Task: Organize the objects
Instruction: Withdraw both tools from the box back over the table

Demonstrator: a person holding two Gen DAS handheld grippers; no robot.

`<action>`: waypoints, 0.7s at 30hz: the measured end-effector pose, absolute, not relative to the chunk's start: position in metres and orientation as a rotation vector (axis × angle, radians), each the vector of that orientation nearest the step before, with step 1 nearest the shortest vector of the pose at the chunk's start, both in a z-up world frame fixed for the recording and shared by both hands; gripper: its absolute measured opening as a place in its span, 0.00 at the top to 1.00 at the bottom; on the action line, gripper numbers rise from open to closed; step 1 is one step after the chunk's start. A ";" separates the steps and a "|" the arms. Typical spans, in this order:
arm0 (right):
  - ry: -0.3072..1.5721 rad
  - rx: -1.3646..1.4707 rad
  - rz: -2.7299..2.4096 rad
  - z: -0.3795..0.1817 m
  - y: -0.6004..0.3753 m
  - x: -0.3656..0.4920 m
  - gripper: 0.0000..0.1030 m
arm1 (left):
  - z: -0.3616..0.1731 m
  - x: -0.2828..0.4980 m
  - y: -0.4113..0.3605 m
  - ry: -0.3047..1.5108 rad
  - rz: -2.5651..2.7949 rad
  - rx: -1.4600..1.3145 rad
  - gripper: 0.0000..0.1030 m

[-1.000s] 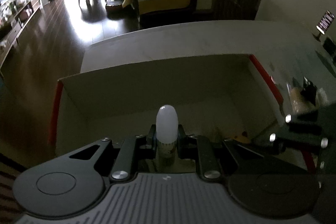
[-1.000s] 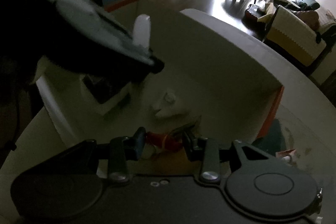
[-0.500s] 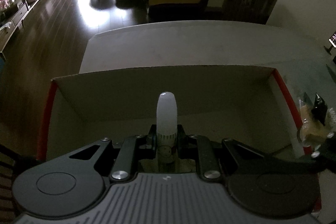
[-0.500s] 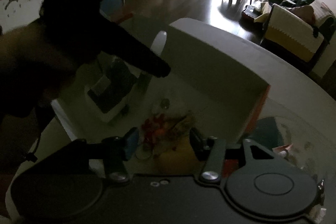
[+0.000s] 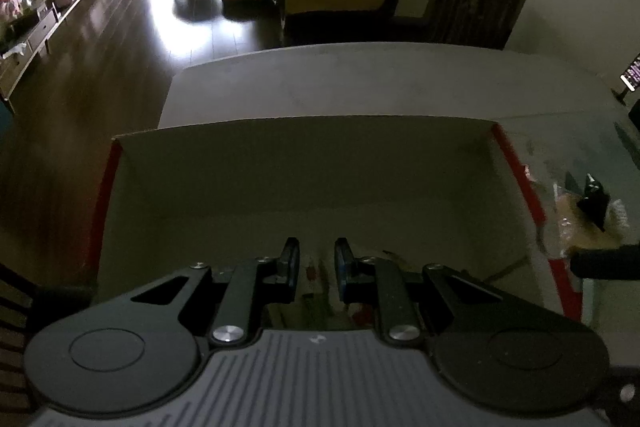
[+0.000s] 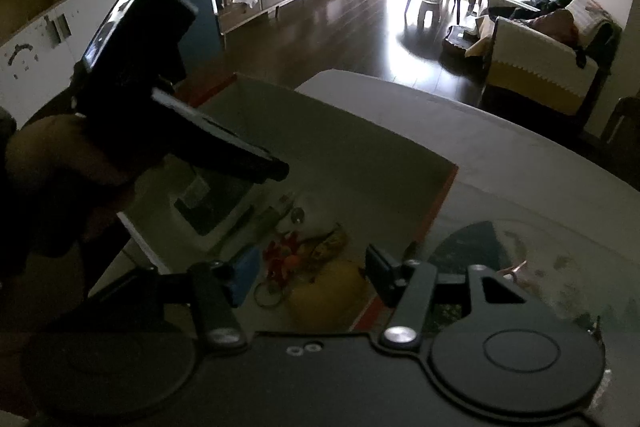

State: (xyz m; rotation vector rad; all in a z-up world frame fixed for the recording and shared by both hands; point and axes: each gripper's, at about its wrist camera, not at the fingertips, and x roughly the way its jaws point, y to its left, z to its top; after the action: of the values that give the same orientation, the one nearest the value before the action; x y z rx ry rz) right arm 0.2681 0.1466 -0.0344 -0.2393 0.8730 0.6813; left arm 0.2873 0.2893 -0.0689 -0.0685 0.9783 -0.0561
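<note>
Box [image 5: 304,163] under both grippers, jaws released, empty; keyring [image 6: 280,267] and yellow pouch [image 6: 328,299] inside.

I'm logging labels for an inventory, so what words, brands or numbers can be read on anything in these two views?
None can be read.
White carton with a dark panel inside the open cardboard box with red edges: print too dim and blurred.
Lit phone screen at the table's far right: rows of text, too small.
Small display on the black left gripper's body: light marks, unreadable.
White cabinet doors: dark marks, not legible.
</note>
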 end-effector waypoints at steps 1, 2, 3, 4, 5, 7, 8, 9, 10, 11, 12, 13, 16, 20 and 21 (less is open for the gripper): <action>0.869 -0.237 0.683 -0.032 0.145 0.267 0.43 | -0.066 0.284 0.288 0.972 -0.058 -0.072 0.84; 0.863 -0.233 0.686 -0.029 0.142 0.265 0.43 | -0.063 0.279 0.287 0.965 -0.061 -0.075 0.84; 0.858 -0.229 0.688 -0.027 0.141 0.264 0.43 | -0.059 0.276 0.285 0.959 -0.063 -0.075 0.84; 0.853 -0.226 0.693 -0.025 0.139 0.262 0.43 | -0.055 0.270 0.283 0.950 -0.064 -0.071 0.84; 0.847 -0.223 0.696 -0.023 0.137 0.260 0.43 | -0.052 0.266 0.281 0.943 -0.066 -0.068 0.84; 0.838 -0.217 0.704 -0.019 0.134 0.257 0.42 | -0.045 0.257 0.277 0.928 -0.071 -0.068 0.84; 0.835 -0.214 0.708 -0.018 0.132 0.256 0.42 | -0.042 0.255 0.275 0.922 -0.075 -0.068 0.84; 0.831 -0.210 0.713 -0.016 0.129 0.254 0.42 | -0.038 0.250 0.272 0.915 -0.076 -0.065 0.84; 0.829 -0.207 0.717 -0.015 0.127 0.253 0.41 | -0.036 0.247 0.270 0.909 -0.077 -0.064 0.84; 0.827 -0.204 0.723 -0.014 0.125 0.251 0.41 | -0.034 0.242 0.266 0.902 -0.079 -0.063 0.84; 0.827 -0.202 0.728 -0.014 0.123 0.250 0.41 | -0.033 0.238 0.264 0.898 -0.080 -0.063 0.84; 0.825 -0.200 0.734 -0.013 0.122 0.248 0.41 | -0.030 0.235 0.263 0.895 -0.081 -0.062 0.84; 0.818 -0.193 0.748 -0.010 0.116 0.242 0.40 | -0.025 0.218 0.254 0.869 -0.072 -0.056 0.84; 0.812 -0.182 0.764 -0.008 0.105 0.233 0.40 | -0.017 0.200 0.242 0.847 -0.070 -0.065 0.84; 0.808 -0.183 0.769 -0.008 0.102 0.231 0.40 | -0.016 0.197 0.238 0.844 -0.068 -0.066 0.84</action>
State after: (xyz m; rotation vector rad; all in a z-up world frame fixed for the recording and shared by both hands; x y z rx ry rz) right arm 0.2307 0.1017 -0.0078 -0.1826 0.8083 0.7686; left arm 0.1973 0.2384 -0.0164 -0.0657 0.8444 -0.0680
